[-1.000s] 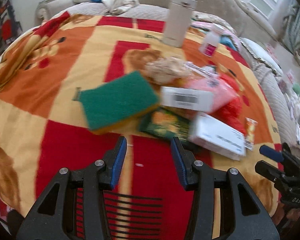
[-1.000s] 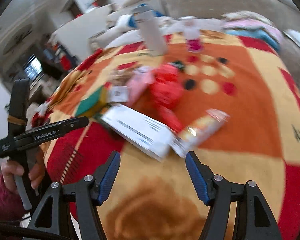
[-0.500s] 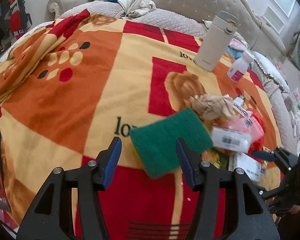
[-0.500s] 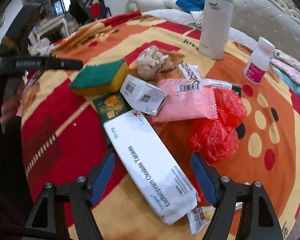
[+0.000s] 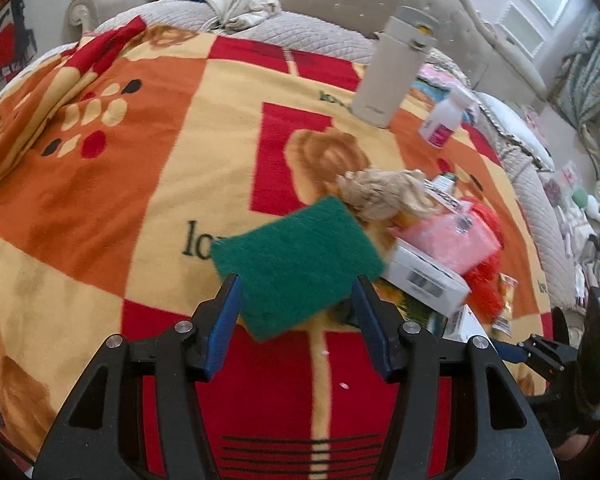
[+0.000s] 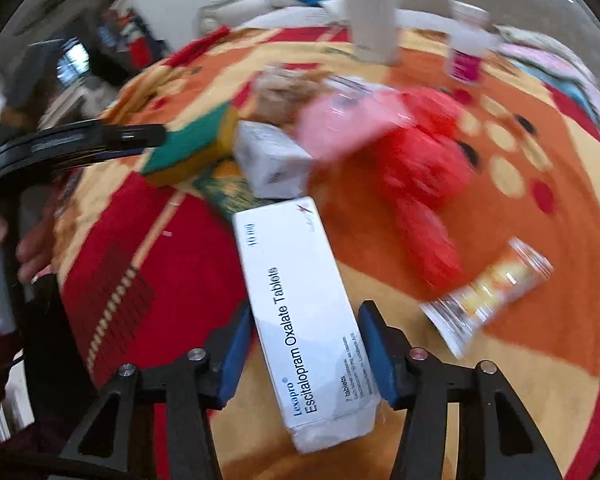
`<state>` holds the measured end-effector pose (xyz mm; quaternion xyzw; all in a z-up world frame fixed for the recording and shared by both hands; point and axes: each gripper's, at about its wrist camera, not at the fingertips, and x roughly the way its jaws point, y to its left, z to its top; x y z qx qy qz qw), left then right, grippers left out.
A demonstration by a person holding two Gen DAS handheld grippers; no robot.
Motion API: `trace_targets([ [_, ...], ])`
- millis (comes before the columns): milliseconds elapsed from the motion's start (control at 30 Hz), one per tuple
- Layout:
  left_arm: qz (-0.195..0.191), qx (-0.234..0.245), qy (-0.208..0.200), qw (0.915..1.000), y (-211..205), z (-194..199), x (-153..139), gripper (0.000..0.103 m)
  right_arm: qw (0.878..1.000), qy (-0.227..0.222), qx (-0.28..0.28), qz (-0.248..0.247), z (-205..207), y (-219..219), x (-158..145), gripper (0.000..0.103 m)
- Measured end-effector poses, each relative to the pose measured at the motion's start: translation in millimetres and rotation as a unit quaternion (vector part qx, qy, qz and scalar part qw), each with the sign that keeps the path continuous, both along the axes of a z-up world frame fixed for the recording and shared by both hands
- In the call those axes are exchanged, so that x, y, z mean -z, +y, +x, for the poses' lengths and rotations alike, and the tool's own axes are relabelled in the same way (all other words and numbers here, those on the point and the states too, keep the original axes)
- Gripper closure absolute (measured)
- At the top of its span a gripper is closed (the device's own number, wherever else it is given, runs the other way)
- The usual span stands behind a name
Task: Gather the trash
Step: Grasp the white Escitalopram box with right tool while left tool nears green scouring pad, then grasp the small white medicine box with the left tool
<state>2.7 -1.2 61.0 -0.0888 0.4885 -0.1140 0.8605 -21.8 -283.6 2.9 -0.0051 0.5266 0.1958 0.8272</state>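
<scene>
Left tool [image 5: 298,306] straddles the green sponge [image 5: 296,260] on the blanket [image 5: 120,184].

Motion blur smears the red bag [image 6: 420,168] and pink packet [image 6: 352,120].

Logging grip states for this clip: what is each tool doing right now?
Left tool: open, straddling the green sponge.
Right tool: jaws just closing around the white tablet box; grip cannot be told.

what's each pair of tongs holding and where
Right tongs: the white tablet box, across its long sides, having just closed. Left tongs straddle the green sponge; grip unclear.
</scene>
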Motion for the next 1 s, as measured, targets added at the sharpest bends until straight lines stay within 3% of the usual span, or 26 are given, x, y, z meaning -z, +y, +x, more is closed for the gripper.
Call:
trace_targets([
  [67,0.000,0.008,-0.003,1.0000,-7,-4,-2,0.048,1.000,-0.007,0.004,-0.004,-3,0,-2,0.051],
  [133,0.002,0.016,-0.005,0.9999,-15,-5,-3,0.048,1.000,-0.022,0.004,-0.013,-3,4,-4,0.039],
  [200,0.003,0.023,-0.004,0.9997,-24,-6,-4,0.048,0.999,-0.036,-0.001,-0.024,-1,9,-2,0.036],
  [267,-0.002,0.032,0.000,0.9995,-32,-8,-4,0.048,0.999,-0.043,0.007,-0.032,-3,8,3,0.041],
  [300,-0.006,0.036,0.002,0.9993,-37,-8,-4,0.048,0.998,-0.053,0.018,-0.033,-5,5,2,0.053],
  [333,-0.013,0.038,0.005,0.9992,-42,-9,-5,0.048,0.998,-0.053,0.022,-0.022,-7,0,1,0.057],
  [433,-0.039,0.036,0.019,0.9984,-55,-9,-2,0.048,0.998,-0.042,0.038,0.008,-13,-19,-1,0.062],
  [600,-0.078,-0.005,0.039,0.9962,-77,0,6,0.048,0.999,-0.034,0.038,0.016,-24,-26,0,0.062],
  [767,-0.086,-0.056,0.057,0.9931,-87,15,17,0.048,0.998,-0.037,0.039,0.021,-32,-31,0,0.062],
  [833,-0.092,-0.070,0.062,0.9913,-88,19,22,0.047,0.998,-0.039,0.039,0.027,-33,-32,1,0.054],
  [1000,-0.114,-0.098,0.059,0.9869,-89,24,24,0.047,0.998,-0.048,0.038,0.022,-35,-29,1,0.053],
])
